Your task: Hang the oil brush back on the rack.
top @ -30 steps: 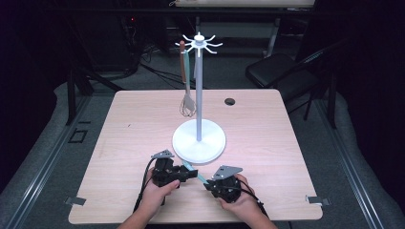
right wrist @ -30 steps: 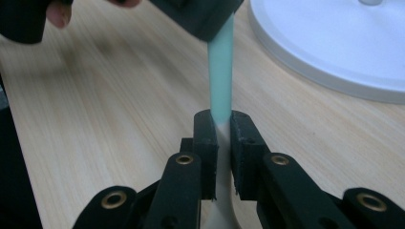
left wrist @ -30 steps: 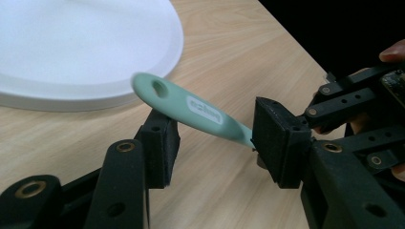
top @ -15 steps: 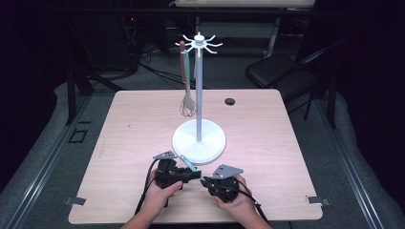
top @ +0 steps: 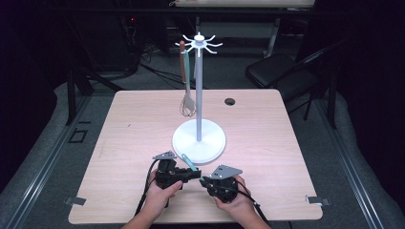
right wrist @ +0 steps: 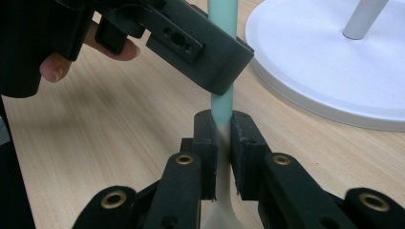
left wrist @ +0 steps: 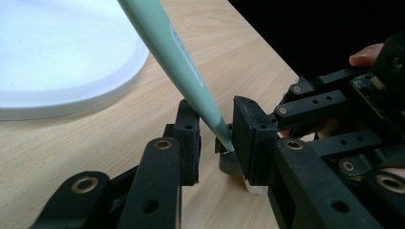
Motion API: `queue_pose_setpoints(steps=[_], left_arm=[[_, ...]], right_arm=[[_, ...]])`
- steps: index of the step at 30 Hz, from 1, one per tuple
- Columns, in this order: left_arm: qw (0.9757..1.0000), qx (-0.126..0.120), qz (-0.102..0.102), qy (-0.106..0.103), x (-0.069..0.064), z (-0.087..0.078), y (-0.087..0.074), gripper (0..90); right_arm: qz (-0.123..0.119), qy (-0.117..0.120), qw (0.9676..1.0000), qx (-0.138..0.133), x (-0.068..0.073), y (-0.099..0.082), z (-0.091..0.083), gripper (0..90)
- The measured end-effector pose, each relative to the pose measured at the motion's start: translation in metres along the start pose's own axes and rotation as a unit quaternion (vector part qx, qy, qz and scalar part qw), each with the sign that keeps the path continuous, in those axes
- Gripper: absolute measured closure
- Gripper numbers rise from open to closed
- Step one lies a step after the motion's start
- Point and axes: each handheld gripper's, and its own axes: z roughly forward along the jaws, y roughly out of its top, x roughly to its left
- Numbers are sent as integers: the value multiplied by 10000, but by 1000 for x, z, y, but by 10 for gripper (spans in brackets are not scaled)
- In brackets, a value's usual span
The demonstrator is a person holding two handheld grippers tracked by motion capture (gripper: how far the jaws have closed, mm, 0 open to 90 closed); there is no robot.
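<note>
One pale counter [top: 119, 143] carries everything here, and on its middle stands a white stand [top: 198, 138] with a round base, a slim post and a crown of hooks, from one of which a whisk [top: 187, 102] hangs. Just in front of the base, at the near edge, a mint-green utensil [top: 187, 161] slants up from between the two tools, its handle leaning toward the base without visibly touching it. It looks light and stiff, smooth plastic or silicone, so it may well slip or swivel in a loose pinch. The straight round handle is the place to hold it, well away from the wider pale end, whose shape cannot be made out. The right tool [right wrist: 223, 138] is clamped on that handle low down, both pads pressing it, with the stem rising straight out of the grip. The left tool [left wrist: 215, 138] has just been closing, and the handle [left wrist: 176, 52] runs down between its jaws. It lies against one pad while a gap shows at the other, so this tool is not yet gripping.
</note>
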Motion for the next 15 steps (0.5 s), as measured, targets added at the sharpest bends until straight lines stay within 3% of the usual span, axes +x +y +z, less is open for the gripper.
queue_pose_setpoints(steps=[5,9,11,15], left_arm=[[10000,11,-20,17,2,1,-1,739],[10000,3,-47,37,4,-2,0,742],[10000,-28,-38,19,4,-3,1,748],[10000,-29,21,-40,-1,-4,5,769]], right_arm=[[-51,55,9999,67,-1,0,-1,746],[-191,16,9998,-41,-6,-2,-15,688],[-78,-7,9998,-169,-13,-2,-23,664],[212,-267,9987,-377,-32,-3,-37,638]])
